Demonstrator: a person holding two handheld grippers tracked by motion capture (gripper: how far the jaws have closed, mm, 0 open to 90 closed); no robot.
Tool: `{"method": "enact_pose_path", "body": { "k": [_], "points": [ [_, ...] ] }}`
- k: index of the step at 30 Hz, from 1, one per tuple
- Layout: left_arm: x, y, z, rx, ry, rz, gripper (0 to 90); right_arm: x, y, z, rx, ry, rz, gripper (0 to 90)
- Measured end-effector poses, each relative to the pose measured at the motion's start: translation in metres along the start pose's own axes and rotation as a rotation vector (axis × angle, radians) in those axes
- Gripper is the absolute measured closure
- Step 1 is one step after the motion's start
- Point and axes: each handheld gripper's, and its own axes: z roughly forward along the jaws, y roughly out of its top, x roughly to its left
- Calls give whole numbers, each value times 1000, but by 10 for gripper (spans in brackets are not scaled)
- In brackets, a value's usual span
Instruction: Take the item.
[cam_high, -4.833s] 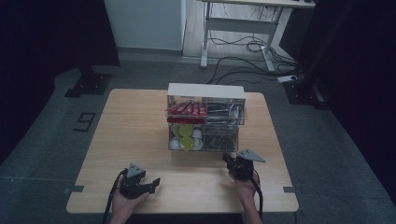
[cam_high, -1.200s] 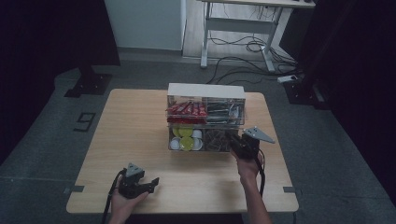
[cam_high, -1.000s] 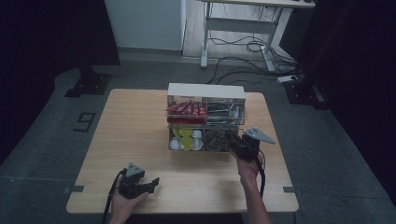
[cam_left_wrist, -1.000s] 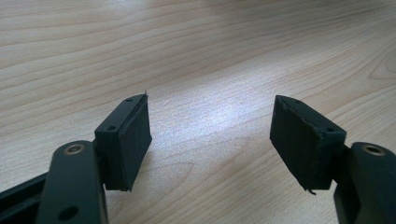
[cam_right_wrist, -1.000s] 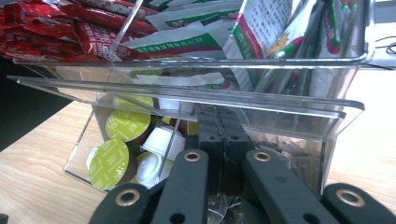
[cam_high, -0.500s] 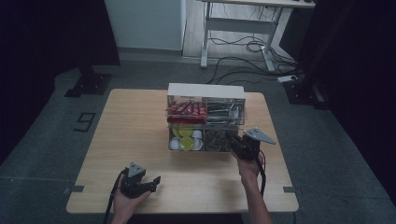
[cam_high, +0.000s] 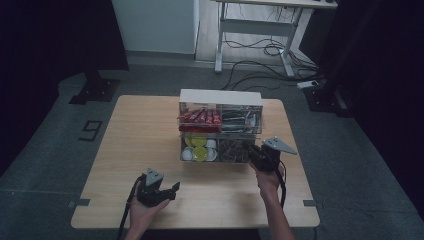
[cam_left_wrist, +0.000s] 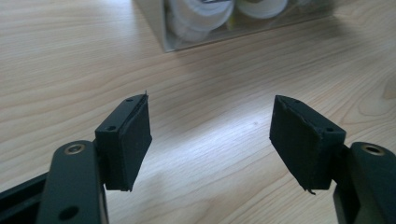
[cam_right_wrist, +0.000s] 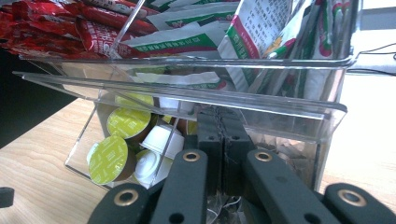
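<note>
A clear two-tier organizer (cam_high: 220, 96) stands at the table's middle. Its upper tier holds red sachets (cam_high: 200, 119) and green-and-white packets (cam_right_wrist: 196, 35). Green-lidded and white capsules (cam_right_wrist: 116, 154) fill the lower left bin. My right gripper (cam_high: 252, 152) sits at the lower right bin's front; its jaws (cam_right_wrist: 223, 121) are pressed together, tips under the upper tier's clear lip, and nothing visible is held between them. At the near left, my left gripper (cam_high: 172, 189) rests in a hand and points right. Its jaws (cam_left_wrist: 210, 135) are wide apart over bare wood.
The wooden table (cam_high: 145, 130) has bare room left of the organizer and along the front. A dark floor surrounds it, with a desk frame and cables (cam_high: 260, 50) behind. A corner of the capsule bin (cam_left_wrist: 187, 32) lies ahead of my left gripper.
My right gripper went from the table's front right up to the organizer's lower right bin, then stayed nearly still over the last second. The left gripper has barely shifted.
</note>
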Motion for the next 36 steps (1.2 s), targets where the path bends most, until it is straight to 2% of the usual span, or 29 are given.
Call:
{"method": "enact_pose_path", "body": {
  "k": [1, 5, 11, 13, 18, 31, 36],
  "points": [
    [-3, 3, 2, 6, -5, 10, 293, -1, 0, 0, 0, -1, 2, 880],
    [-5, 6, 5, 5, -17, 7, 293, -2, 0, 0, 1, -3, 4, 880],
    [-6, 12, 10, 7, -4, 8, 293, -2, 0, 0, 6, -2, 7, 880],
    [-6, 15, 12, 11, -18, 1, 292, -2, 1, 0, 7, -4, 5, 881],
    [-8, 20, 15, 10, -12, 1, 291, -2, 1, 1, 13, -8, 0, 881],
    [-13, 45, 24, -32, -4, 30, 292, -2, 2, 2, 19, -9, -2, 879],
    [-13, 50, 25, -38, -5, 27, 292, -2, 1, 3, 17, -6, 3, 879]
  ]
}}
